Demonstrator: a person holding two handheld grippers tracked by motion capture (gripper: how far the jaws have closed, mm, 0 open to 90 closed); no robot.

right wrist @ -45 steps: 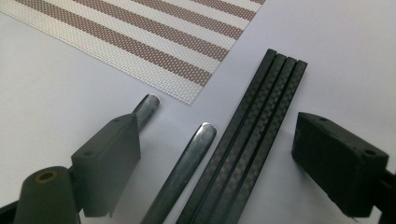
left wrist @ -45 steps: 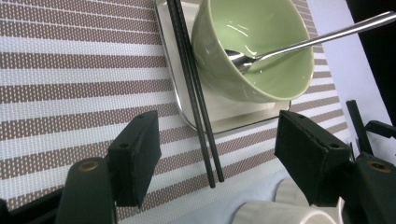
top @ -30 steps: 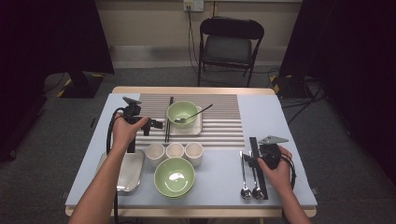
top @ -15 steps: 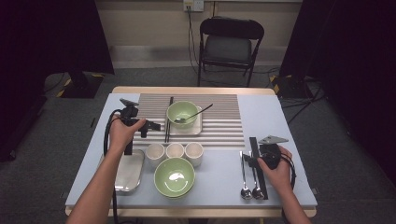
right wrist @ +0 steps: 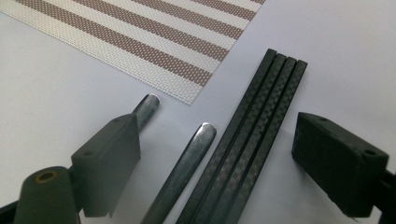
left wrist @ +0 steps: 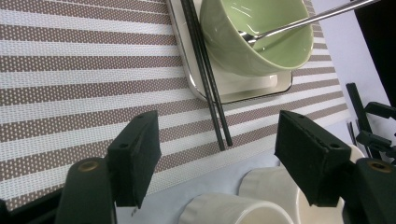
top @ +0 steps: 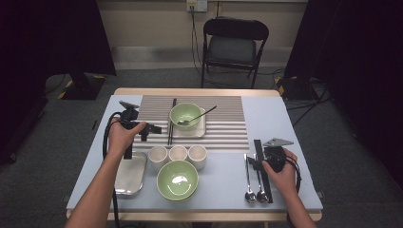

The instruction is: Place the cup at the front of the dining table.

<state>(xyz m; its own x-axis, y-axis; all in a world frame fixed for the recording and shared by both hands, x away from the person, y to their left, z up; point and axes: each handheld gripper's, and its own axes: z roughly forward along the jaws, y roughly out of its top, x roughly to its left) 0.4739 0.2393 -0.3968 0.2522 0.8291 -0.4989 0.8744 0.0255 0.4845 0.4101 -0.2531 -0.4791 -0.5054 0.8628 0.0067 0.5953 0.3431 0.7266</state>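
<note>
Jaws apart over striped mat (top: 228,124), blue table (top: 294,123).

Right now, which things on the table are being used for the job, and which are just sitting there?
Being used:
left gripper, jaws open near the black chopsticks
right gripper, jaws open over two spoon handles and spare chopsticks

Just sitting there:
three white cups
front green bowl
empty metal tray
chair

Black folding chair (top: 235,46), grey floor (top: 57,123), dark curtains (top: 52,38).
</note>
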